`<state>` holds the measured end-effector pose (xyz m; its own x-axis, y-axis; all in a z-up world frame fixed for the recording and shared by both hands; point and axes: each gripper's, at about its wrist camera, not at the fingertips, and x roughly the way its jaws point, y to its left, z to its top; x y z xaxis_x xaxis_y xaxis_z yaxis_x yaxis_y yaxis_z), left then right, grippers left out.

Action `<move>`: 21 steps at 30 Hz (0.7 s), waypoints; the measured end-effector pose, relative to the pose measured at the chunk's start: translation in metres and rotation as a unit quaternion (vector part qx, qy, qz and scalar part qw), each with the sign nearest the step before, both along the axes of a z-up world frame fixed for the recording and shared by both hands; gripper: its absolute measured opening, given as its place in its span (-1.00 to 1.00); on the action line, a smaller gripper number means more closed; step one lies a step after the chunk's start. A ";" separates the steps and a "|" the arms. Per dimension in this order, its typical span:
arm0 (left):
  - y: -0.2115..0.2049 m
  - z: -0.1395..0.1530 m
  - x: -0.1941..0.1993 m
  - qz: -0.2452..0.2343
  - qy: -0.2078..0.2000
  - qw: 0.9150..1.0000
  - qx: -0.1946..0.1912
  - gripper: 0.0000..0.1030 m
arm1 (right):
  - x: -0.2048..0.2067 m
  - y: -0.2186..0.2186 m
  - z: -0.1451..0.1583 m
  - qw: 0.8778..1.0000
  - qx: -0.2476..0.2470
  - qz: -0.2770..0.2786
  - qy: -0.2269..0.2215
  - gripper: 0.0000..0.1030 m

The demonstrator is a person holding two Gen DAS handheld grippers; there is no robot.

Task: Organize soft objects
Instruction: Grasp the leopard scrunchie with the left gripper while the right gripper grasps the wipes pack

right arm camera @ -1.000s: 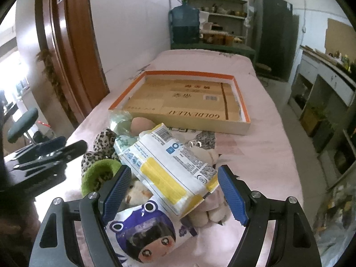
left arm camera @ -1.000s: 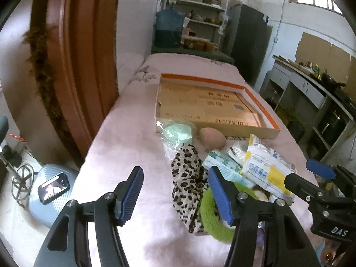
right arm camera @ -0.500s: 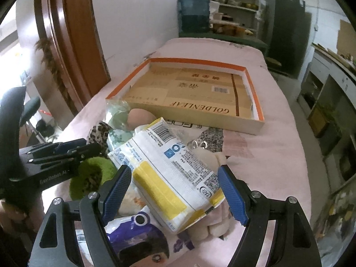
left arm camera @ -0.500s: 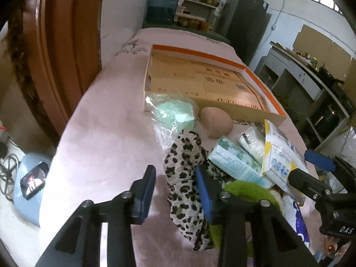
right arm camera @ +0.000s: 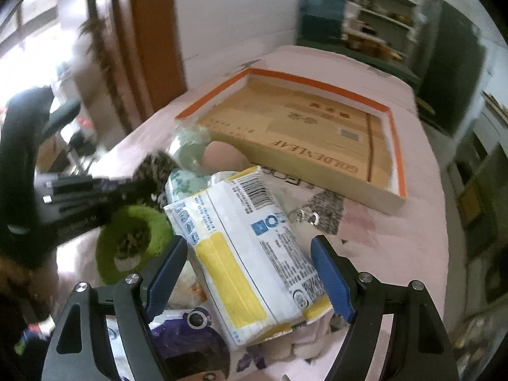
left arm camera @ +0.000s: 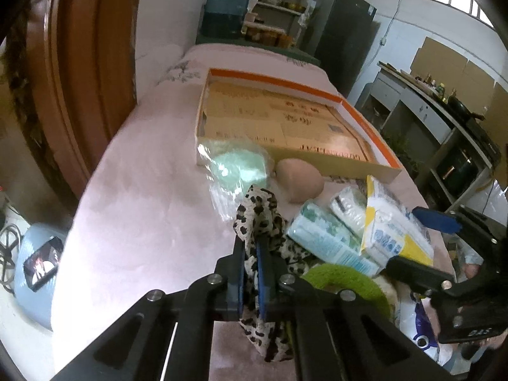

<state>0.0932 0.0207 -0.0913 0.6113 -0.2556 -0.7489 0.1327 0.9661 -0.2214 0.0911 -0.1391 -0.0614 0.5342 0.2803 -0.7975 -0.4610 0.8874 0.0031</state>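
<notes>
Left gripper [left arm camera: 250, 265] clamps the leopard-print fabric scrunchie [left arm camera: 258, 219]; right gripper [right arm camera: 249, 273] straddles the white-and-yellow tissue pack [right arm camera: 244, 250], fingers spread.

The scrunchie lies at the pile's left edge on the pink-covered table [left arm camera: 143, 197], short of the shallow orange-rimmed cardboard box [left arm camera: 365, 123]. Likely next: lift it clear and carry it into the box.

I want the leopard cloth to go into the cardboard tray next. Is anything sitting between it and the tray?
Yes. The left gripper is shut on the leopard cloth. Between it and the cardboard tray lie a bagged green sponge and a beige sponge, both against the tray's near wall.
</notes>
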 end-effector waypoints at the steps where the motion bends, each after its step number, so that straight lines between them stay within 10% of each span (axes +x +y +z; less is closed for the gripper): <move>1: 0.001 0.005 -0.001 0.003 -0.008 1.000 0.003 -0.89 | 0.002 0.001 -0.001 1.000 -0.003 0.010 0.002 0.57; 21: 0.002 0.051 -0.006 0.006 -0.072 0.997 0.012 -0.88 | -0.007 -0.011 0.021 0.998 0.029 0.047 0.005 0.15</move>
